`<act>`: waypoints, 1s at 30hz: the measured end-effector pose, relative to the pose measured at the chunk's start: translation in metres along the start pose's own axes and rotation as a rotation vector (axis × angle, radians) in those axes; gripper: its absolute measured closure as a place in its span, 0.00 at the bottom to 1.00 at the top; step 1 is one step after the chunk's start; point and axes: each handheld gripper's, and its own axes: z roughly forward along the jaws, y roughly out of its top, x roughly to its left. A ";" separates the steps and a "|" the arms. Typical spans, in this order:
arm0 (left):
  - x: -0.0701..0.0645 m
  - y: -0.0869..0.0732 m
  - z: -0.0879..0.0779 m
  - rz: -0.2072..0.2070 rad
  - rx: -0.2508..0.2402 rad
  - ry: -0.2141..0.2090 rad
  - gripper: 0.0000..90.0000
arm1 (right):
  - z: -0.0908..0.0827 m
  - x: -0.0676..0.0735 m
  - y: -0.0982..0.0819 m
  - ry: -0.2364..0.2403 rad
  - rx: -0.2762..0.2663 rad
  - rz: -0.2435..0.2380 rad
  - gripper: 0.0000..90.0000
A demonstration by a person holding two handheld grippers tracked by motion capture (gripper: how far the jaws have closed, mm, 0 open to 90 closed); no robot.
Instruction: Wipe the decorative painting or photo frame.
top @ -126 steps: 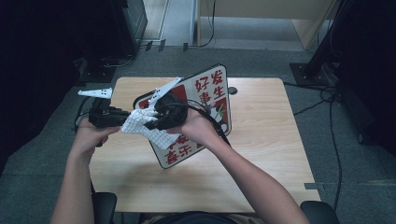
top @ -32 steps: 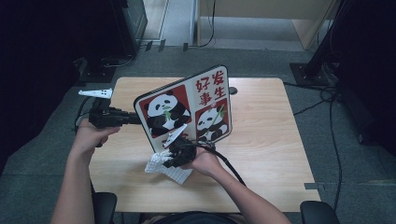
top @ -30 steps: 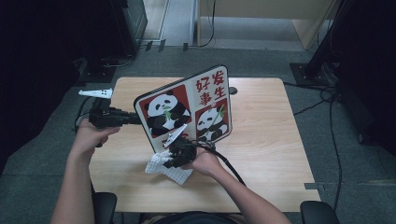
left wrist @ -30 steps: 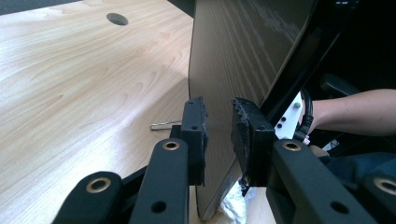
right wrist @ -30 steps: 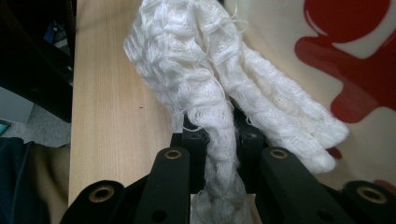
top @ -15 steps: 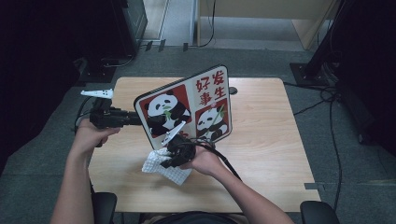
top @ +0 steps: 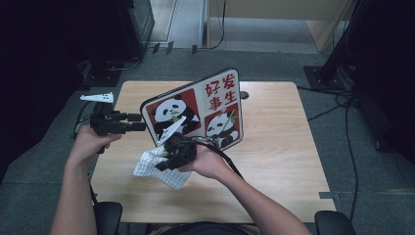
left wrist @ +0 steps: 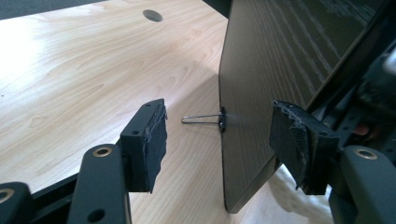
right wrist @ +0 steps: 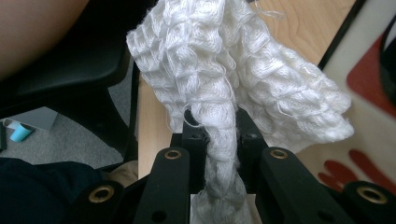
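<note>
A white knitted cloth (right wrist: pixel 233 88) is clamped between the closed fingers (right wrist: pixel 194 140) of the right gripper (top: pixel 171 155), just in front of a panda-printed board (top: pixel 195 115) held upright on the wooden desk (top: pixel 284 147). The board's left edge is flanked by the parted fingers (left wrist: pixel 147 140) of the left gripper (left wrist: pixel 219 144), neither pad touching it. A binder clip (left wrist: pixel 219 119) is fixed to the board's dark back.

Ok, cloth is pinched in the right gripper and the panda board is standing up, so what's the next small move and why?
Probably close the left gripper on the board edge first. In the left gripper view its jaws stand open either side of that edge, not yet touching. The right gripper has the white cloth clamped, just below the panda face. Steady the board, then bring the cloth up to wipe.
</note>
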 end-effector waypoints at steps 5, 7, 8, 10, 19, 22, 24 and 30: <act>0.001 -0.002 -0.004 0.010 -0.013 0.001 0.40 | -0.005 0.005 0.014 0.001 -0.013 -0.028 0.88; 0.001 -0.003 -0.006 0.013 -0.011 0.004 0.40 | -0.007 0.006 0.019 0.005 -0.020 -0.031 0.88; 0.002 -0.003 -0.006 0.009 -0.014 0.006 0.40 | -0.007 0.006 0.022 0.005 -0.021 -0.037 0.88; 0.002 -0.004 -0.009 0.004 -0.018 0.003 0.40 | -0.009 0.008 0.028 0.006 -0.020 -0.044 0.88; 0.003 -0.010 -0.017 0.001 -0.018 0.005 0.41 | -0.016 0.011 0.054 0.010 -0.037 -0.085 0.88; 0.003 -0.012 -0.021 -0.004 -0.026 0.011 0.41 | -0.021 0.011 0.061 0.000 -0.044 -0.096 0.88; 0.003 -0.014 -0.023 -0.005 -0.026 0.017 0.41 | -0.025 0.009 0.065 -0.005 -0.049 -0.099 0.88; 0.002 -0.017 -0.027 -0.007 -0.026 0.037 0.41 | -0.036 0.006 0.078 -0.022 -0.067 -0.104 0.88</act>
